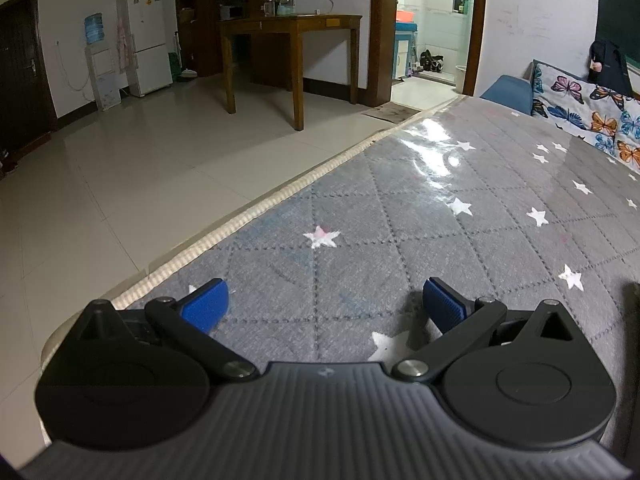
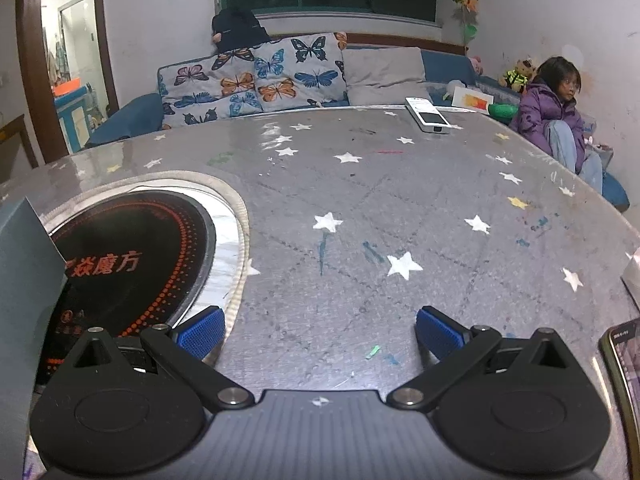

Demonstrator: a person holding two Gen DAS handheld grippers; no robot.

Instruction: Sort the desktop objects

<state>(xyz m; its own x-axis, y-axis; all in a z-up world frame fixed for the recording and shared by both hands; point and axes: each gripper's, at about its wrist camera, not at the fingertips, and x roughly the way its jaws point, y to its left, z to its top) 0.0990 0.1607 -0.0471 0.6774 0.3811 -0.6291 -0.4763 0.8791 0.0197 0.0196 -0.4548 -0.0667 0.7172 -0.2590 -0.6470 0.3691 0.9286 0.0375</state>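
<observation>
My left gripper (image 1: pixel 326 304) is open and empty, low over the grey star-patterned table cover (image 1: pixel 440 208) near its left edge. My right gripper (image 2: pixel 320 332) is open and empty over the same cover (image 2: pixel 360 200). A white remote control (image 2: pixel 427 114) lies at the far side of the table. A phone (image 2: pixel 622 368) lies at the right edge, close to my right gripper. A grey box (image 2: pixel 24 272) stands at the left edge of the right wrist view, partly cut off. A white card with an orange print (image 2: pixel 472 102) sits beyond the remote.
A round black induction cooktop (image 2: pixel 132 268) is set into the table at left. A butterfly-print cushion sofa (image 2: pixel 256 80) runs behind the table. A child in a purple coat (image 2: pixel 556 112) sits at far right. Tiled floor (image 1: pixel 120 160) and a wooden table (image 1: pixel 292 28) lie left.
</observation>
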